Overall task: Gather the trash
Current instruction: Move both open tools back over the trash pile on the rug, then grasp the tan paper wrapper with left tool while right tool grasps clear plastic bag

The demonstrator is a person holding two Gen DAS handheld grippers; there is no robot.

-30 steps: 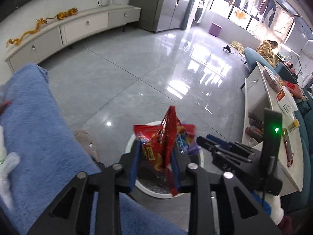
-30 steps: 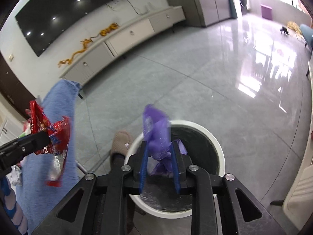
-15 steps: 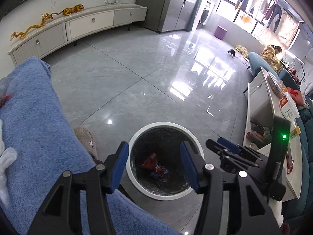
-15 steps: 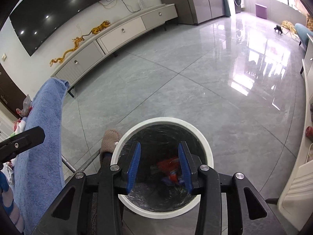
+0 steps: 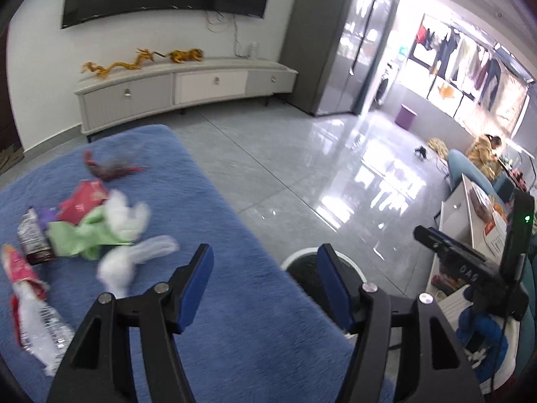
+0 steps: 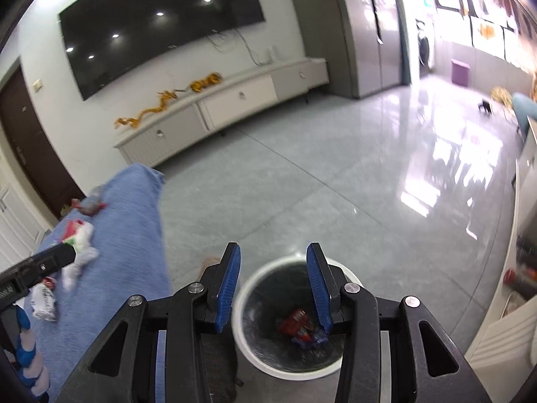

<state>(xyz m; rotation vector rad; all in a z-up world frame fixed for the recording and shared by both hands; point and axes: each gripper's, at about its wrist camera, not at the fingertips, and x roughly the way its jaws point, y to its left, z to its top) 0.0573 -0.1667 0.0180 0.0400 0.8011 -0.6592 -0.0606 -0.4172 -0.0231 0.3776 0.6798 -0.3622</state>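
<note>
A white round trash bin (image 6: 250,346) with a black liner stands on the floor; a red wrapper (image 6: 295,320) and a purple one (image 6: 310,337) lie inside. My right gripper (image 6: 273,285) is open and empty above the bin. My left gripper (image 5: 265,285) is open and empty over the blue blanket (image 5: 235,319), with the bin's rim (image 5: 302,253) to its right. Trash lies on the blanket at the left: white crumpled tissue (image 5: 126,215), green paper (image 5: 84,238), a red packet (image 5: 82,201), a plastic bottle (image 5: 33,319).
A white TV cabinet (image 5: 188,87) with golden dragon figures stands along the far wall under a large TV (image 6: 161,23). A white side table (image 5: 470,235) with items stands at the right. Glossy grey floor (image 6: 335,184) lies beyond the bin.
Both grippers opened and dropped the red and purple wrappers into the bin. Since then the left gripper has swung left over the blanket; the right has tilted up.
</note>
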